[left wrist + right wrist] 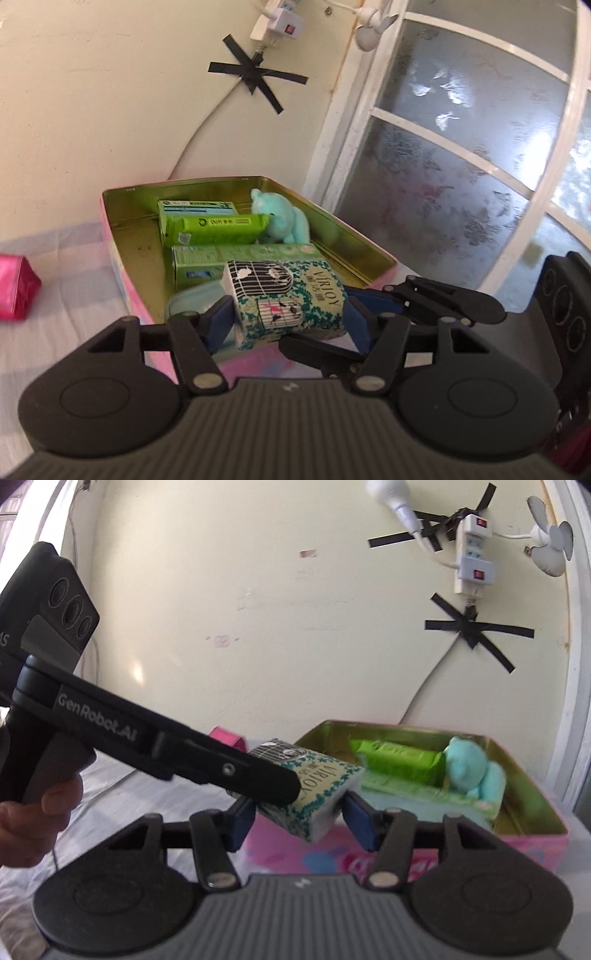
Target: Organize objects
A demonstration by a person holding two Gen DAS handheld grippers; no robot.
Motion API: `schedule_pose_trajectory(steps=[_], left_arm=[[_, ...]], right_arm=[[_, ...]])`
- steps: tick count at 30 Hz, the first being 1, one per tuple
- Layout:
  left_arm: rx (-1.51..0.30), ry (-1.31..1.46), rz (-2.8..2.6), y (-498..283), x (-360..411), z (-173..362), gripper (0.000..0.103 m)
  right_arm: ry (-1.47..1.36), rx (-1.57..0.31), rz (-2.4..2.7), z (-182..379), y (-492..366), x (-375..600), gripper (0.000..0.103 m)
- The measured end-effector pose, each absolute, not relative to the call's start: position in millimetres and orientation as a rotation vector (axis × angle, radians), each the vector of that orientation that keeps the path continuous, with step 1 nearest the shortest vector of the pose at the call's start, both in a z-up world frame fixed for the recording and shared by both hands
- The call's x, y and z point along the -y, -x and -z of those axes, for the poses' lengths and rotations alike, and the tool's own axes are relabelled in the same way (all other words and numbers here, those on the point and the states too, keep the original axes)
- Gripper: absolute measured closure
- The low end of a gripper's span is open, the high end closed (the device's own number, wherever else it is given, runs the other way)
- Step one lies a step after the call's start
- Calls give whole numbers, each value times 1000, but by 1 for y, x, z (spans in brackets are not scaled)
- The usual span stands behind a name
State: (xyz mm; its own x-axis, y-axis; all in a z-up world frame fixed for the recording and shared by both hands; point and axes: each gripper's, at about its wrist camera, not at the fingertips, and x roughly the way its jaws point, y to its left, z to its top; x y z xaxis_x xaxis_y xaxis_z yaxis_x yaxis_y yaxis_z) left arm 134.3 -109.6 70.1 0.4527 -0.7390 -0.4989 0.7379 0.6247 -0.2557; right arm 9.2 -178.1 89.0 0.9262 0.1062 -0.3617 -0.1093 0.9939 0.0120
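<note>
Left gripper clamps the Virjoy tissue pack above the pink tin's 6 o'clock rim, presumably to stow it; right gripper brackets it, apparently untouching.

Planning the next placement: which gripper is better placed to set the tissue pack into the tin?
Left. The left gripper has its pads clamped on the tissue pack by the tin's near end; the right gripper merely flanks it, grip unclear.

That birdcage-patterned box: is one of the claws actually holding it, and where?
Yes. The left gripper clamps the birdcage box by its two opposite sides; the right gripper merely brackets it.
</note>
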Motion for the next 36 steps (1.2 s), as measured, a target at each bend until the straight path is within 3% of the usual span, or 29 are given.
schedule_pose_trajectory(steps=[6,8,10,12,36], left_arm=[[-638,-12,811,-178,136,-60,33],[-633,-28,728,-189,140,-57,30],[-659,-30,644,-197,140,-53,30],[-685,1,602,-196,133,-51,30],[-603,-79,447,-82,96,-50,24]], right_arm=[[9,-412,-77,-82,-62,208,49],[13,-419,-68,-77,-82,214,46],[42,-398,-32,-70,-99,216,33],[68,-405,24,-64,-110,215,34],[-140,-336,67,-78,15,216,33]])
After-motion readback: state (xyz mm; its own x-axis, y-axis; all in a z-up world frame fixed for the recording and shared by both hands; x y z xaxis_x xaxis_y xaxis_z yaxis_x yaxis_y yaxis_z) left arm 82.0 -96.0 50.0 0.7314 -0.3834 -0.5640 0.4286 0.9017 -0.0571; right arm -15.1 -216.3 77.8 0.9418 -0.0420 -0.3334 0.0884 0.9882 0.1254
